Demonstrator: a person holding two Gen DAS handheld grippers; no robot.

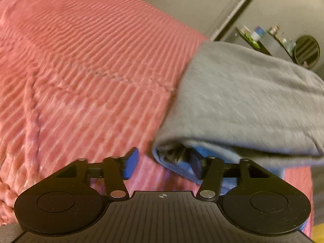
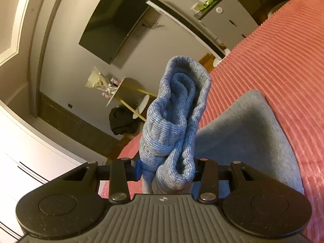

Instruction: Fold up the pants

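Grey pants (image 1: 243, 101) on pink ribbed blanket (image 1: 91, 70), partly folded. Right gripper (image 2: 167, 172) clamped on bunched ribbed band, lifted. Left gripper (image 1: 164, 164) parted, pads clear of cloth. Soft, limp, light; best held at thick hem.

The folded pants (image 1: 243, 101) lie on the bed (image 1: 91, 60) near its edge, their folded end just before the left tongs (image 1: 164, 166), while the right tongs (image 2: 167, 170) hold a bunched end (image 2: 176, 117) raised above the bed, a wall-mounted screen (image 2: 113, 22) beyond.
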